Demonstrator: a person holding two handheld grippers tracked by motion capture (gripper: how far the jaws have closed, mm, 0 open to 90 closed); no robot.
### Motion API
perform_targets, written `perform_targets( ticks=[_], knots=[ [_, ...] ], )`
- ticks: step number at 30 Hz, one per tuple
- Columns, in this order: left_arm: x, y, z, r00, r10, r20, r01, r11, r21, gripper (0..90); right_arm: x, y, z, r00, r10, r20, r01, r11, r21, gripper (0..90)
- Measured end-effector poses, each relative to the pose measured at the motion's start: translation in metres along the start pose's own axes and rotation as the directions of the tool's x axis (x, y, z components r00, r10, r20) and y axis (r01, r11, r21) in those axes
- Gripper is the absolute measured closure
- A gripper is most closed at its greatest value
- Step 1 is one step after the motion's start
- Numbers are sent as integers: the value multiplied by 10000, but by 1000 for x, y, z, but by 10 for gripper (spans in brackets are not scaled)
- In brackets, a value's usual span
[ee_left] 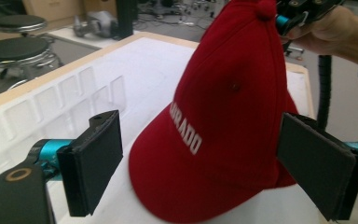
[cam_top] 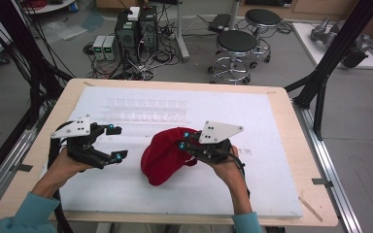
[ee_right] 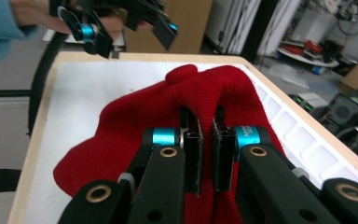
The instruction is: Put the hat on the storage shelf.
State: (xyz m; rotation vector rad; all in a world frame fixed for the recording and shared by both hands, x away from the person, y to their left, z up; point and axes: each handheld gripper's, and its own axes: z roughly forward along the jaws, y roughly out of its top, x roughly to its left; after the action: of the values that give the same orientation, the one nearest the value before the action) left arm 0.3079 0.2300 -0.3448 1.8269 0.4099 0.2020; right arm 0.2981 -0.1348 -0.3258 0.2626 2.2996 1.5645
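Red baseball cap (cam_top: 164, 156) with white letters, pinched at its top by the right claw (cam_top: 181, 140), jaws nearly closed on a fold of cloth. Sitting ahead of the left claw (cam_top: 117, 142), jaws wide apart, gripping nothing. Under both, white foam sheet (cam_top: 272, 184) on the worktop (cam_top: 68, 102).

stools (cam_top: 236, 42) on floor beyond table | computer towers (cam_top: 136, 26) | white foam board (cam_top: 272, 160)

Beyond the far edge of the wooden tabletop (cam_top: 291, 145) lies a grey floor (cam_top: 281, 63). Two black round stools (cam_top: 236, 42) stand behind it, computer towers (cam_top: 137, 29) amid tangled cables (cam_top: 141, 68) to their left, black frame struts (cam_top: 335, 48) to their right.
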Motion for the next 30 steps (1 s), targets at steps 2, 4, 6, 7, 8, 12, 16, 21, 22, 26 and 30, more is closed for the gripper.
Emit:
perform_targets(
  ticks=[2, 4, 6, 7, 8, 12, 16, 21, 22, 26, 30],
  knots=[
    [-1, 4, 6, 9998, 73, 179, -74, 9999, 70, 151, 0, 2, 2, 9999, -32, -167, 30, 9999, -115, 859],
    [-2, 8, 12, 9993, 71, 366, -78, 9998, 178, 153, 0, 4, 4, 9994, -116, -317, 109, 9997, -217, 859],
    [-4, 11, 18, 9986, 218, 478, -232, 9993, 293, 154, 0, 5, 5, 9987, -150, -477, 140, 9997, -202, 859],
    [-5, 14, 21, 9978, 260, 602, -276, 9993, 264, 154, 0, 6, 6, 9985, -173, -517, 162, 9996, -222, 859],
    [-5, 15, 23, 9971, 283, 701, -302, 9992, 271, 155, -1, 6, 6, 9983, -172, -558, 161, 9997, -196, 859],
    [-7, 20, 33, 9920, 436, 1183, -447, 9990, 66, 155, -1, 7, 7, 9977, -218, -636, 206, 9996, -190, 859],
    [-9, 21, 46, 9876, 496, 1487, -501, 9987, -6, 155, -1, 10, 7, 9972, -243, -707, 240, 9997, -52, 859],
    [-9, 22, 60, 9845, 514, 1678, -546, 9984, 150, 155, -2, 14, 10, 9953, -456, -857, 457, 9990, -9, 859],
    [-9, 22, 62, 9841, 501, 1703, -538, 9984, 176, 155, -2, 14, 10, 9953, -456, -857, 457, 9990, -9, 859],
    [-8, 20, 70, 9826, 548, 1776, -601, 9979, 242, 167, -2, 16, 12, 9946, -484, -918, 488, 9988, 12, 859],
    [-5, 19, 73, 9802, 611, 1884, -662, 9976, 212, 234, -4, 16, 13, 9942, -517, -943, 519, 9987, -1, 859]
  ],
)
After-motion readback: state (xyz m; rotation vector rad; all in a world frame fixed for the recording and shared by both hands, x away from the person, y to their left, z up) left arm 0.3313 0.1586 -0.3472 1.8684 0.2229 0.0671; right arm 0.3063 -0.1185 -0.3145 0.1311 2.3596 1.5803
